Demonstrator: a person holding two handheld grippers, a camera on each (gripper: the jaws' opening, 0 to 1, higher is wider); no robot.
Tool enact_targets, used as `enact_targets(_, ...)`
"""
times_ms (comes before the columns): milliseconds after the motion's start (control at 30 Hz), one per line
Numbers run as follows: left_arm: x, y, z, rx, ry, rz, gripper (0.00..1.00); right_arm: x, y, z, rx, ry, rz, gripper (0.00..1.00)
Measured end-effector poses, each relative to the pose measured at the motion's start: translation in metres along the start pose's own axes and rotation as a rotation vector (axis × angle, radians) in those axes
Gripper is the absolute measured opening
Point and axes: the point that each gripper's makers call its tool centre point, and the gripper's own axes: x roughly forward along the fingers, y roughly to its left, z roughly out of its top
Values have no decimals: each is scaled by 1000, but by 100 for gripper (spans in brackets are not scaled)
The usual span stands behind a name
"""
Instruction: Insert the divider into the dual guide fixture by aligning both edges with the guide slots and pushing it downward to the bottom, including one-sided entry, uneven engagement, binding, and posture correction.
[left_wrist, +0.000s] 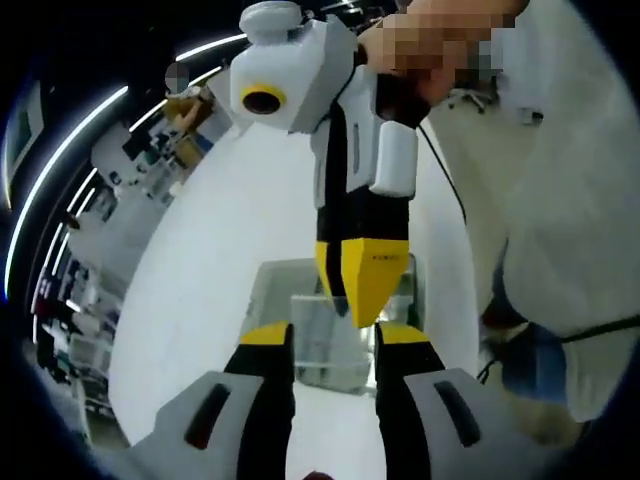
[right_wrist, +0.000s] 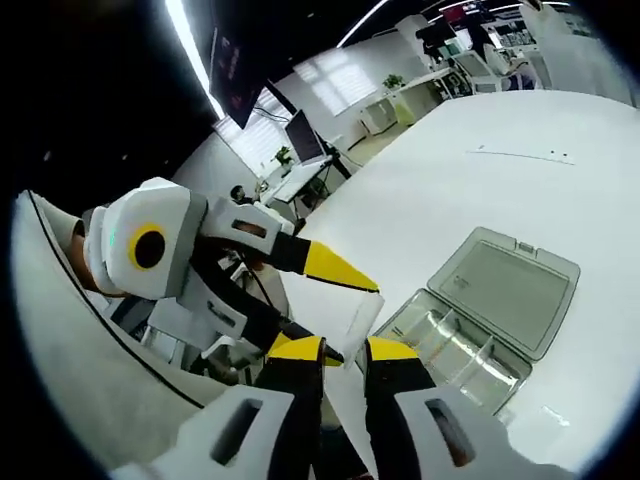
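The divider (right_wrist: 362, 316) is a small clear sheet, held up off the white desk (right_wrist: 480, 190) beside the fixture rather than in it. In the right gripper view it sits between the yellow tips of the right tongs (right_wrist: 345, 349) and the yellow tip of the left tongs (right_wrist: 340, 272), which reach in from the left — both touch it, though how firmly each pinches I cannot tell. The dual guide fixture (right_wrist: 455, 350) is a clear plastic box with inner compartments, its hinged lid (right_wrist: 505, 285) lying open flat on the desk behind it. In the left gripper view the box (left_wrist: 335, 340) lies beyond the left tongs (left_wrist: 335, 335), whose tips stand spread, and the right tongs (left_wrist: 365, 280) point down over it. A person's pale sleeve (left_wrist: 560, 200) fills the right side.
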Motion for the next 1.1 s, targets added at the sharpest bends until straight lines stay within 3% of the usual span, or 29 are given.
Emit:
enact_targets(600, 1, 3, -1, -5, 0, 17, 27, 5, -7, 1, 76, -1, -11, 1)
enact_targets(1100, 3, 7, -2, -9, 0, 24, 27, 8, -11, 0, 100, 6, -11, 0)
